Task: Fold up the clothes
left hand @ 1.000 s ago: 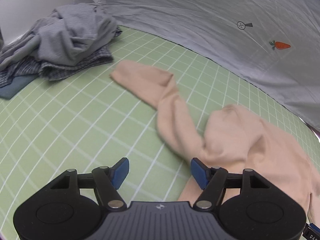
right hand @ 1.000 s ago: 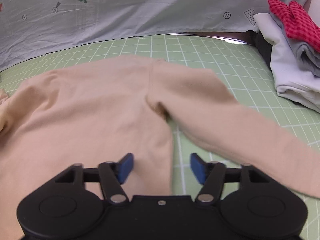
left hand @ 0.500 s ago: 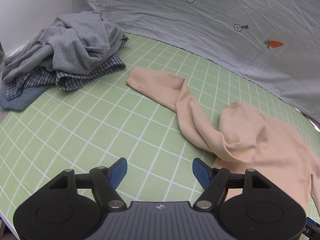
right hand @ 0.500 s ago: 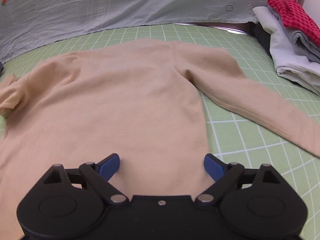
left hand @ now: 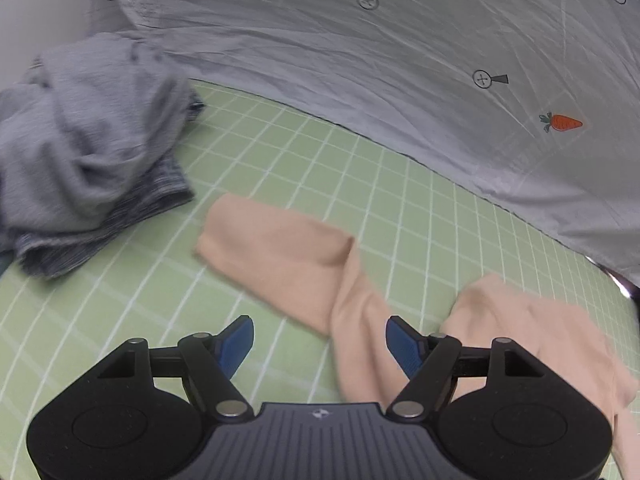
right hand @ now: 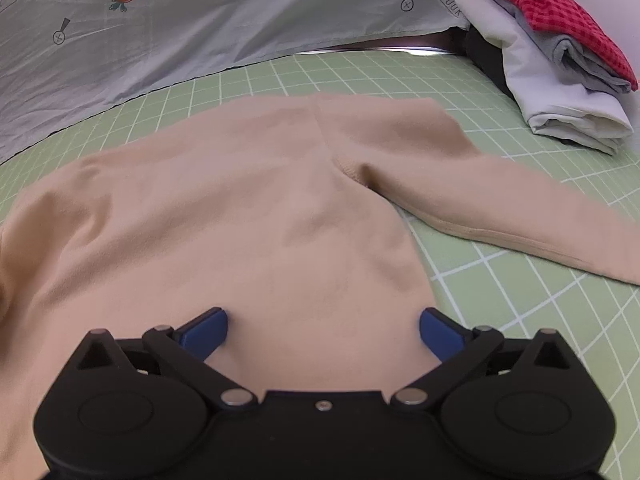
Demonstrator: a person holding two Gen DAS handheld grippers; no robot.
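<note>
A peach sweater [right hand: 248, 216] lies spread on the green counter [left hand: 304, 168]. The right gripper [right hand: 323, 326] has just been opening wide, empty; the left gripper [left hand: 320, 340], open and empty, should grip the crumpled sleeve [left hand: 288, 256] near its cuff.

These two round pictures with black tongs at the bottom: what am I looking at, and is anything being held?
No robot here: a person holds one pair of black, blue-tipped tongs in each hand, and a wide-angle camera on each looks forward along its fingers.

The left view shows the left tongs over the green gridded mat, above a twisted sleeve of the peach long-sleeved top. A rumpled grey clothes heap lies beyond it.

The right view shows the right tongs over the same top's body, with its other sleeve stretched out to the right. A folded stack topped by red checked cloth sits at the far right. A pale grey sheet printed with carrots hangs behind.

Both tongs are open, the right ones having just widened. Nothing is held.
</note>
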